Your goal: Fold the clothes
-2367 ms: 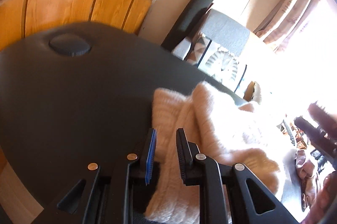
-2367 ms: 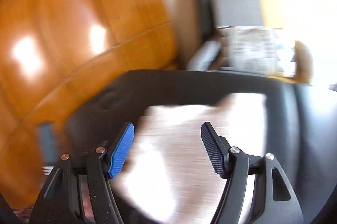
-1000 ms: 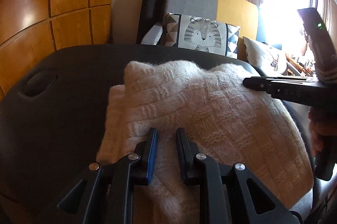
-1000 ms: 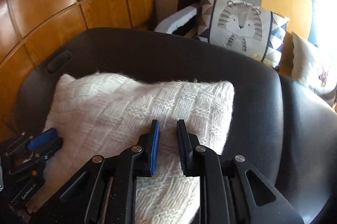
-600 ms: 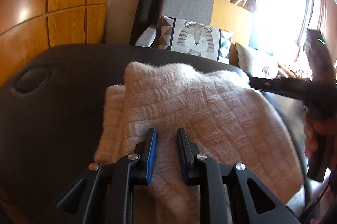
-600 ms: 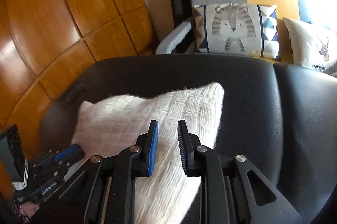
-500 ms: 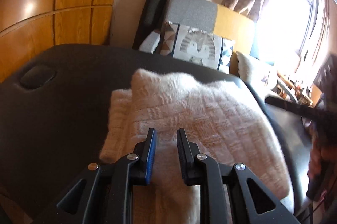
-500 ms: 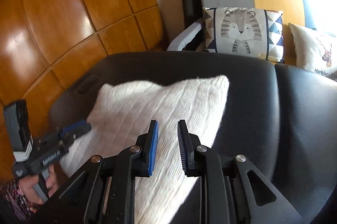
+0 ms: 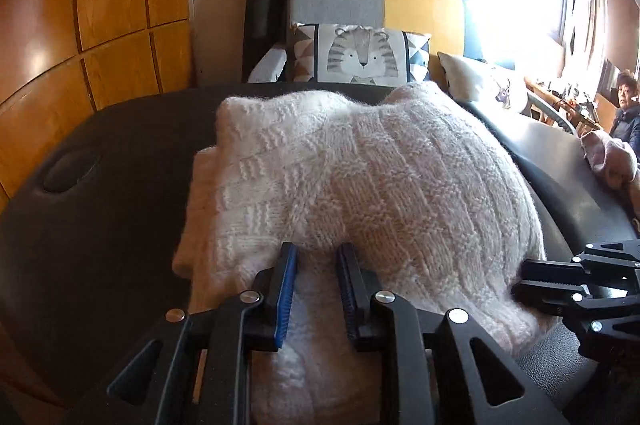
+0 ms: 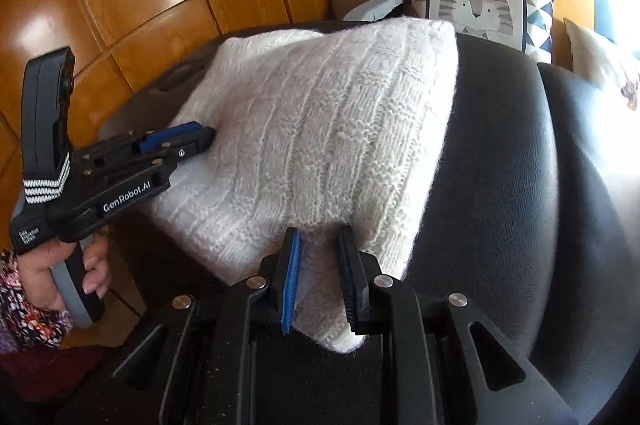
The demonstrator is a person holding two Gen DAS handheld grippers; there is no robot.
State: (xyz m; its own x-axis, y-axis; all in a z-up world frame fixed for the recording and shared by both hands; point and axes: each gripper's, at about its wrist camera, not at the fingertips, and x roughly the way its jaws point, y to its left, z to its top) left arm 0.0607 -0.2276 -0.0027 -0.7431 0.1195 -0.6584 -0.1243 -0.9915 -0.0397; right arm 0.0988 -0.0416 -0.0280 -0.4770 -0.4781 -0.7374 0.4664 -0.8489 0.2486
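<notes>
Sweater: the cream knit sweater (image 9: 360, 185) lies bunched on the black padded surface (image 9: 100, 225), its near edge lifted off the padding.
Left tool: your left tool (image 9: 316, 289) has that near edge between its pads, and its jaws are opening, so the cloth is coming free there.
Right tool: your right tool (image 10: 318, 277) is clamped on the sweater's near right corner.
Step in hand: judged from the lie of the cloth, you are setting down a fold.
Doing it well: keep the right corner low and taut, and lay the near edge square over the layer beneath before you let go.
Watch for: the thick knit springs back; press it flat so the fold holds.
</notes>
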